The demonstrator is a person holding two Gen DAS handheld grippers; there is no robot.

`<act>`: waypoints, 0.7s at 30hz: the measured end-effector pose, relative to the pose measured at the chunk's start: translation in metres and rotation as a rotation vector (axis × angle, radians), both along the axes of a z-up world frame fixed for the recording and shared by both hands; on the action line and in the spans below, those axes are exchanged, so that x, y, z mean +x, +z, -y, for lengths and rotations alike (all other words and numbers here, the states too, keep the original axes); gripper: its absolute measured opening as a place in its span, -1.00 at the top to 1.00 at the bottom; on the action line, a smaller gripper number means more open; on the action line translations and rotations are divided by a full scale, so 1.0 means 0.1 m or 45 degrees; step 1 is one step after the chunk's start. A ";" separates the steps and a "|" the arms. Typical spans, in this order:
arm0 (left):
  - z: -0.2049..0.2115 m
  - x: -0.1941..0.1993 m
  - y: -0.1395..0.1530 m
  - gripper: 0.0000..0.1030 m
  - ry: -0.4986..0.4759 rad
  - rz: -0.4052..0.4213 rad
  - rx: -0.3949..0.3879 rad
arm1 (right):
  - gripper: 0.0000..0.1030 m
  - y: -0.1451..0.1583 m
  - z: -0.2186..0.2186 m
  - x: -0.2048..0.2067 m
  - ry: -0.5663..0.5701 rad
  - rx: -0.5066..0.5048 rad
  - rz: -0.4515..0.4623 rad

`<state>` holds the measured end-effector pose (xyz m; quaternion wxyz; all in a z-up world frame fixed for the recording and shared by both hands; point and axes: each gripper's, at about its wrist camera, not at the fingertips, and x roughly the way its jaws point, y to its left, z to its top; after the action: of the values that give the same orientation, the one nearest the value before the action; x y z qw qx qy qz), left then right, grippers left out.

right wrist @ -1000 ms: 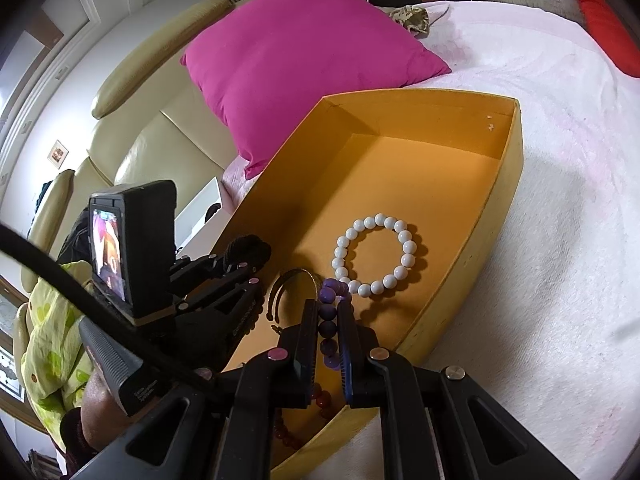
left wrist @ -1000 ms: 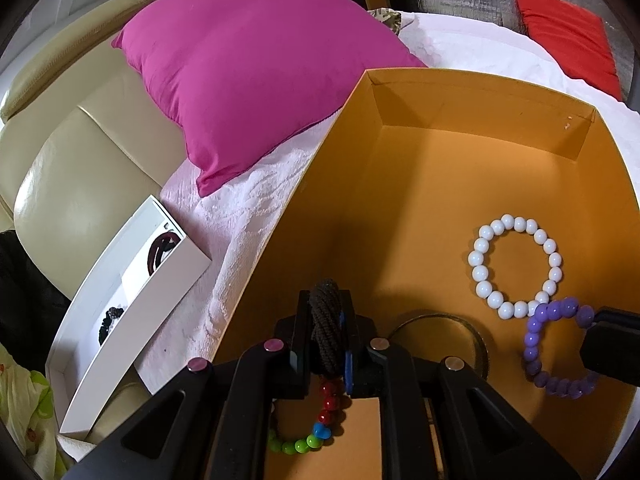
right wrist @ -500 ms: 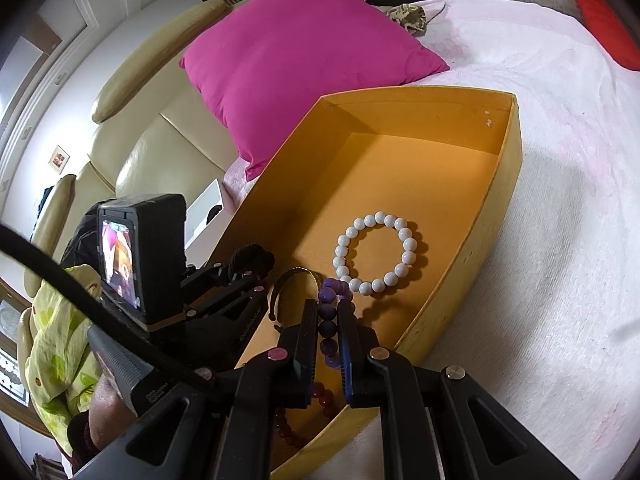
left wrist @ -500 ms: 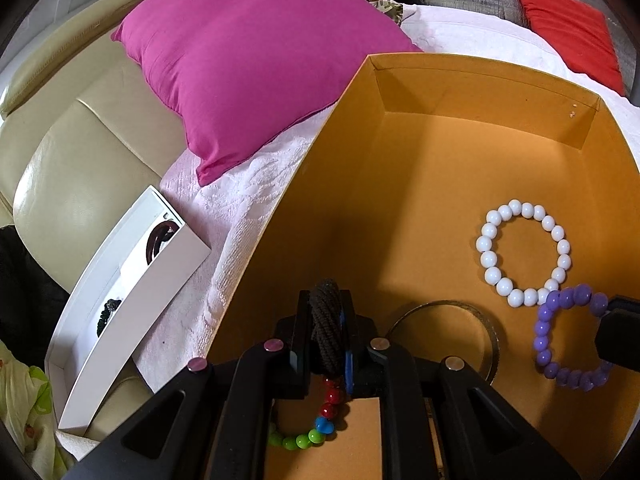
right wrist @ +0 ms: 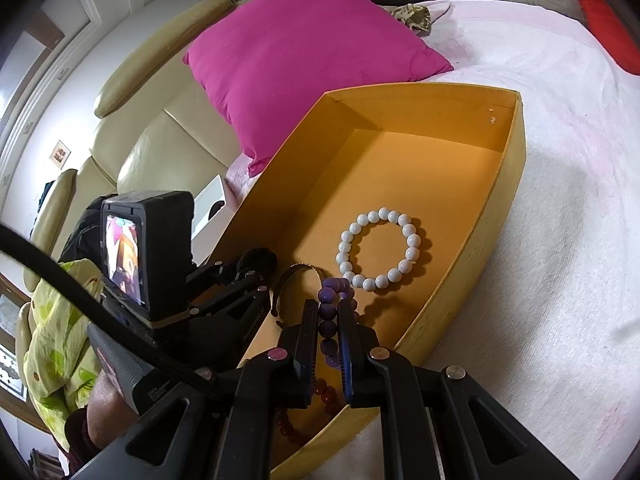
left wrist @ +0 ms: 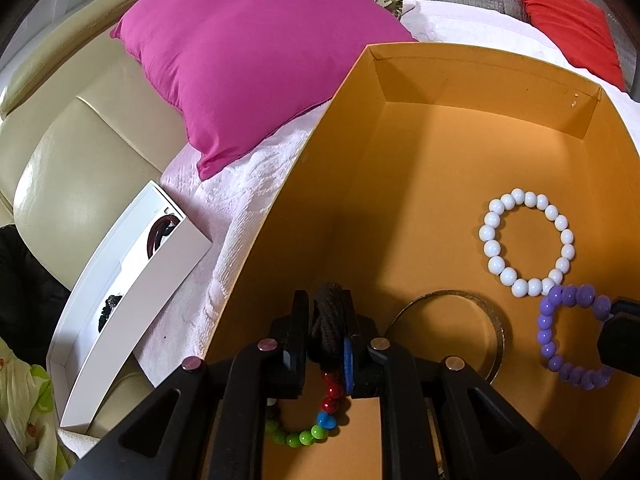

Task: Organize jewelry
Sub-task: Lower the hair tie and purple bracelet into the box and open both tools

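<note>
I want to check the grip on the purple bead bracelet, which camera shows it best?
The right wrist view: the purple bead bracelet sits between the right gripper fingers, which are shut on its beads over the orange box. The left wrist view shows the whole loop more fully, but only the gripper's tip at the edge.

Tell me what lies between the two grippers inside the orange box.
In the left wrist view, a metal bangle lies on the box floor between the left gripper and the right gripper.
</note>
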<state>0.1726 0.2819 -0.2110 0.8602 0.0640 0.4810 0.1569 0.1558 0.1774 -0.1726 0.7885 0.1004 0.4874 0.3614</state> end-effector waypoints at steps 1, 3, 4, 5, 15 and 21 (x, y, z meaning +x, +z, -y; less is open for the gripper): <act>-0.01 -0.01 0.00 0.66 0.001 -0.001 0.000 | 0.79 0.00 0.00 0.00 0.002 0.000 -0.002; -0.01 -0.01 0.00 0.51 0.002 0.002 0.007 | 0.79 -0.01 0.00 -0.01 0.004 -0.001 -0.001; -0.01 -0.02 0.01 0.50 -0.001 0.003 0.003 | 0.79 -0.01 0.00 -0.01 0.006 0.002 -0.006; -0.01 -0.02 0.00 0.50 -0.001 0.002 0.004 | 0.79 -0.01 0.00 -0.02 0.007 0.005 -0.008; -0.02 -0.07 0.04 0.48 0.000 0.006 -0.004 | 0.78 -0.01 -0.01 -0.03 0.018 0.012 -0.019; 0.02 -0.09 0.06 0.34 -0.010 0.012 0.009 | 0.76 -0.02 0.01 -0.03 0.019 0.027 -0.041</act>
<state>0.1636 0.2803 -0.2048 0.8629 0.0680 0.4761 0.1554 0.1525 0.1760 -0.1745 0.7768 0.1110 0.4970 0.3706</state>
